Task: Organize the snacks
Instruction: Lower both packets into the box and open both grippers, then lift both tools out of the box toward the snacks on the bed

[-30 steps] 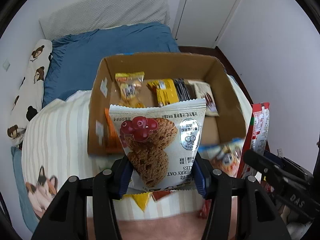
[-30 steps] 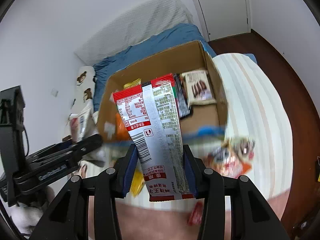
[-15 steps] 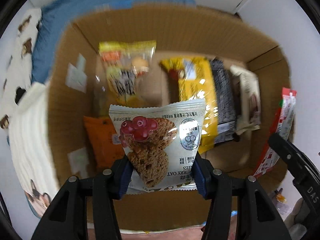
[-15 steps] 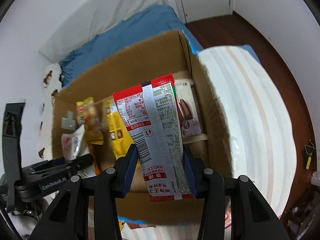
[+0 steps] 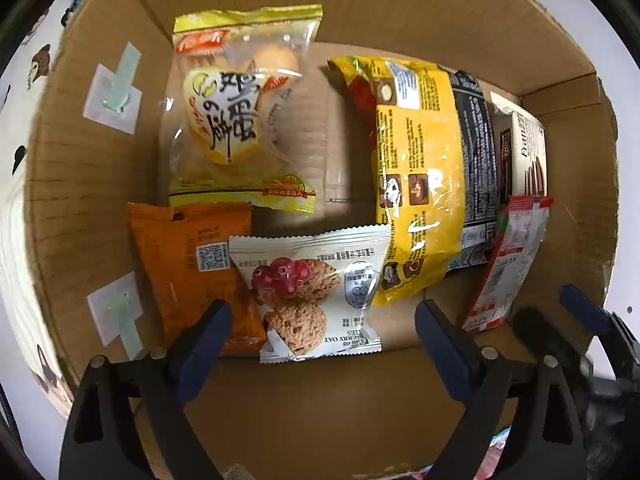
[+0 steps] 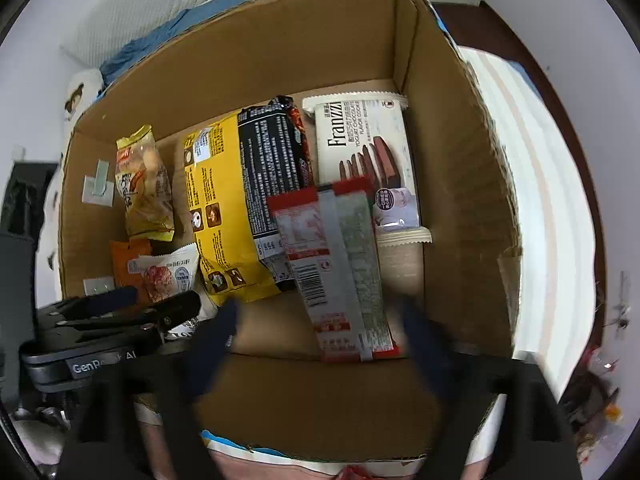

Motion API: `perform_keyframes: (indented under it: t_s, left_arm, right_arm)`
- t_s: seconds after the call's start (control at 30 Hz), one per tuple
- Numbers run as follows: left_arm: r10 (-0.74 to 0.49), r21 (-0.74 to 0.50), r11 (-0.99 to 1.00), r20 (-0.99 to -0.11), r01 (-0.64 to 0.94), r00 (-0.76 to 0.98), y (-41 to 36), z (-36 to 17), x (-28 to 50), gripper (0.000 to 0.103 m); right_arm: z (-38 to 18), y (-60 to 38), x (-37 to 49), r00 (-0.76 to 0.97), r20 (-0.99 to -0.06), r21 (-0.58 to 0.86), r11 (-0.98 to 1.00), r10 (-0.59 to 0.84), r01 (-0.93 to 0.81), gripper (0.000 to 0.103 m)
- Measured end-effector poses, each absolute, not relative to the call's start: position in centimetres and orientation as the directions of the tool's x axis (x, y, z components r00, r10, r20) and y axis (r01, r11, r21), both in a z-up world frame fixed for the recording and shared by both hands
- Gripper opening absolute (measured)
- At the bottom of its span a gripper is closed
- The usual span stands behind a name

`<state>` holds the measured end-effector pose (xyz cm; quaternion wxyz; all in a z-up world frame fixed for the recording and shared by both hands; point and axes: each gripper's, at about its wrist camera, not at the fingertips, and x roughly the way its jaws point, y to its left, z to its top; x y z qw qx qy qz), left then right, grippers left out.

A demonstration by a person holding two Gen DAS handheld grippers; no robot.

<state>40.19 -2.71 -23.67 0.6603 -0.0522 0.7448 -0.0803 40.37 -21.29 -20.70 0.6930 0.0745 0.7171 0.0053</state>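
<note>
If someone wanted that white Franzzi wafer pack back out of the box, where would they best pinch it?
Probably from straight above, across the narrow width of the Franzzi pack near its far crimped end. It lies flat on the cardboard box floor, and the red-and-silver packet overlaps its near end, so the far part is free.

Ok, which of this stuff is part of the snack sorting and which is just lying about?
Part of the job:
- cardboard box
- oat cookie packet, just let go by the opening left gripper
- red and white packet, below the opening right gripper
- yellow bag, orange packet, egg cake packet, Franzzi wafers

Just lying about:
- blue bedding
- striped blanket
</note>
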Motion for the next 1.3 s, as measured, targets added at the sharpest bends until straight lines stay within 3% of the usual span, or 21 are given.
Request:
perform_keyframes:
  t_s: [0.53,0.93,1.03,1.23,1.3]
  left_arm:
    - [-0.106,-0.106,0.994,-0.994,0.036,0.0,-2.0,-19.0,37.7,0.094]
    - [-0.07,-0.067,0.998,-0.973,0.019,0.22,0.6,-10.9,32.2,0.094]
    - [-0.091,-0.102,0.994,-0.969,-0.037,0.231,2.2,-11.4,30.0,0.094]
    - [-0.155,-0.17,0.98,-0.978,-0.104,0.141,3.3,-17.6,25.6,0.094]
    - [-0.196,-0.209,0.965,-0.976,-0.159,0.093,3.8,-19.5,24.9,0.094]
  right_arm:
    - [-18.4,-21.7,38.9,0.001,-0.989,0.149,0.985,0.15,0.09,0.099]
    - [-12.4,-20.9,33.8,0.167,-0.969,0.183,0.983,0.179,0.006,0.099]
    - [-11.8,-21.5,31.5,0.192,-0.961,0.204,0.979,0.198,0.01,0.099]
    - [-13.6,-24.2,27.2,0.178,-0.969,0.175,0.984,0.169,0.019,0.098]
    - [-14.9,-24.9,26.6,0.162,-0.976,0.154,0.988,0.149,0.021,0.083]
